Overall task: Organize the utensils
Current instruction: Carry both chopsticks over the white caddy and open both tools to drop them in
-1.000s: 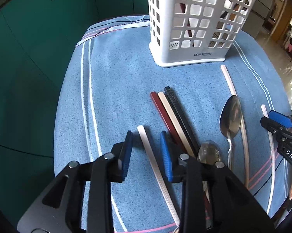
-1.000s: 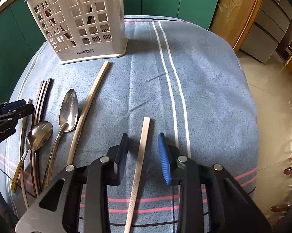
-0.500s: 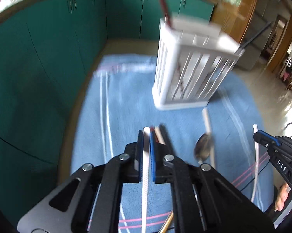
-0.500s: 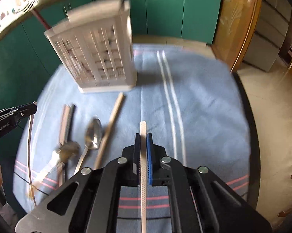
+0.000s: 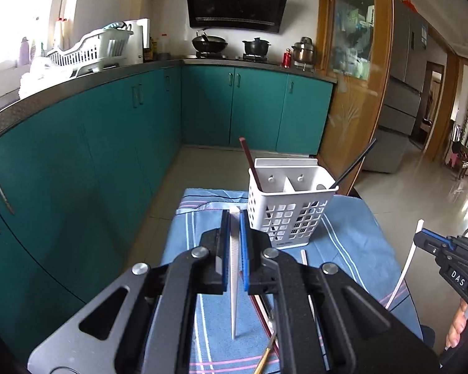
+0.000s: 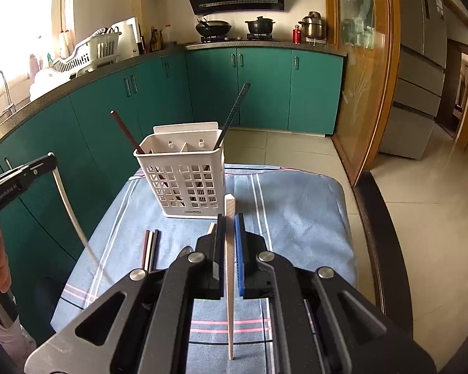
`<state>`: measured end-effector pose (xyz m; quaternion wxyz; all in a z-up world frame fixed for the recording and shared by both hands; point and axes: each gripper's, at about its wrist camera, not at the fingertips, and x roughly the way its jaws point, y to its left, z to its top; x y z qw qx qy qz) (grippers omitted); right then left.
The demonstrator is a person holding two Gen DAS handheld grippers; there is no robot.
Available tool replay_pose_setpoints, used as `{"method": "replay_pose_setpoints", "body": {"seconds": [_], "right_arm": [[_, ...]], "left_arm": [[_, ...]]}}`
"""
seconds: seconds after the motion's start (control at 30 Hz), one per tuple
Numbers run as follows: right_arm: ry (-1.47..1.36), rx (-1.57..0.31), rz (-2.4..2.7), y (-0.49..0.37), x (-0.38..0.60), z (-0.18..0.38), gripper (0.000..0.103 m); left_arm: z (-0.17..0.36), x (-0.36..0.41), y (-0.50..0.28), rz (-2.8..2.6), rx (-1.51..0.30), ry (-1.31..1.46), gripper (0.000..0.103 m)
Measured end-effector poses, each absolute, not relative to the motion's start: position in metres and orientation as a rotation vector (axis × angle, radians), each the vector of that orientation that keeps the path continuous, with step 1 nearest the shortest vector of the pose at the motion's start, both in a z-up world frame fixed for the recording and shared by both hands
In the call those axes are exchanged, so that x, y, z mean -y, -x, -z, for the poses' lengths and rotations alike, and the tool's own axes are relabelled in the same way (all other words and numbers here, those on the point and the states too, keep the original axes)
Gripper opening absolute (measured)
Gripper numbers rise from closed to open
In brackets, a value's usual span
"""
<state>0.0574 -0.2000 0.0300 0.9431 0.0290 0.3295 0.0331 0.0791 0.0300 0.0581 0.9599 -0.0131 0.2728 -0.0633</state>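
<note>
While both pairs of jaws clamp white plastic chopsticks point(image 5: 234, 268), a blue striped cloth point(image 6: 296, 199) covers the tabletop before curved teal kitchen cabinets point(image 5: 109, 143).

Both wrist views toward white caddy point(image 5: 291, 208)

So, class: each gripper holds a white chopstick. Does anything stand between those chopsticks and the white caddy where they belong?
Nothing visible does. The left gripper and right gripper each hold a white chopstick above the cloth, with open air up to the caddy. A dark red chopstick and a black chopstick already lean inside.
</note>
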Motion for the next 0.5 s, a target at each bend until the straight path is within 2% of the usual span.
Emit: {"method": "replay_pose_setpoints", "body": {"seconds": [0.27,0.5], "right_arm": [[-0.082,-0.585,-0.085,-0.042,0.197,-0.057,0.007],[-0.063,-0.618,-0.084,-0.048,0.191,-0.049,0.007]], "left_arm": [[-0.067,-0.045,-0.070,0.114,-0.520,0.058,0.006],[-0.061,-0.043,-0.073,0.119,-0.528,0.052,0.006]]}}
